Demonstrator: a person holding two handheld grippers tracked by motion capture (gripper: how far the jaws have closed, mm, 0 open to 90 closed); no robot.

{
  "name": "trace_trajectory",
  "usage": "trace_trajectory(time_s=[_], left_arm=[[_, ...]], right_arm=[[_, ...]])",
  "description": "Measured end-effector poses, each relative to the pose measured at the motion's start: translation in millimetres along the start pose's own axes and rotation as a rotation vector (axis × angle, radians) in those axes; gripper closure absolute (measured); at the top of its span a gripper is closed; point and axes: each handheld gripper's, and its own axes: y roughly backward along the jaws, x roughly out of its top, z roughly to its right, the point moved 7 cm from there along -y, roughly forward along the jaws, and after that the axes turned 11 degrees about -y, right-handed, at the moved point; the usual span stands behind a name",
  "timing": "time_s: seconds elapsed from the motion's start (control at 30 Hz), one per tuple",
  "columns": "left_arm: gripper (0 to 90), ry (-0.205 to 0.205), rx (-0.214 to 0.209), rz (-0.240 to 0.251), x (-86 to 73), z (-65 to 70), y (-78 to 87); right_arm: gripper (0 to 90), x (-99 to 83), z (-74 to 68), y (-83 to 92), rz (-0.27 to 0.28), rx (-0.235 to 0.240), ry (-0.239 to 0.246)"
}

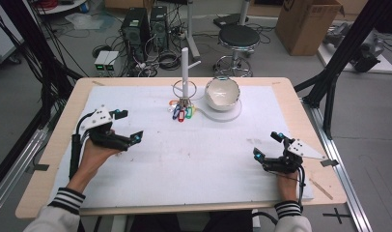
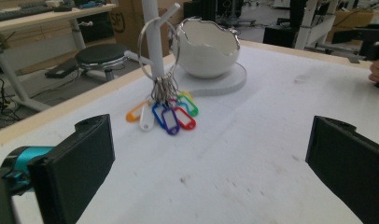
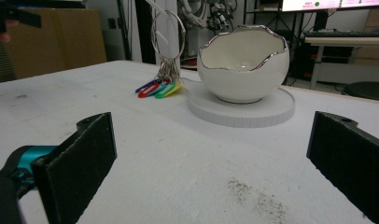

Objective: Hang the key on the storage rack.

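A large metal ring [image 1: 184, 88] hangs around a white peg stand [image 1: 185, 67] at the table's far middle, and its bunch of coloured key tags [image 1: 182, 112] rests on the white mat. Next to it, a white egg-shaped bowl [image 1: 222, 93] with a silver rim sits on a round white disc [image 1: 232, 114]. My left gripper [image 1: 128, 125] hovers at the left of the mat, open and empty, with the tags [image 2: 166, 116] and bowl [image 2: 208, 51] ahead of its jaws. My right gripper [image 1: 267, 145] rests at the right, open and empty, facing the bowl [image 3: 243, 67] and tags [image 3: 157, 88].
A white mat [image 1: 194, 159] covers most of the wooden table [image 1: 49, 159]. Beyond the far edge stand a black stool [image 1: 238, 38], computer towers [image 1: 136, 26] with cables, and a cardboard box [image 1: 307, 24]. Black frame posts [image 1: 348, 43] rise at both sides.
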Motion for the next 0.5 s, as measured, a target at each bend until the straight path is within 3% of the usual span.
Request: trace_trajectory(time_s=[0.07, 0.17, 0.3, 0.5], left_arm=[[1.7, -0.015, 0.013, 0.011, -7.4, 6.5, 13.9], [1.7, -0.006, 0.034, 0.039, -20.9, 14.5, 29.5], [1.7, 0.003, 0.067, 0.044, -41.6, 21.4, 43.6], [1.7, 0.018, 0.126, 0.091, -60.4, 23.6, 59.6]], right_arm=[[0.9, 0.0, -0.2, 0.2, -0.001, 0.002, -0.003], [0.9, 0.0, -0.2, 0.1, -0.001, 0.001, -0.003], [0.9, 0.0, 0.0, 0.1, 0.0, 0.0, 0.003], [0.9, 0.0, -0.6, -0.2, 0.002, 0.0, 0.006]])
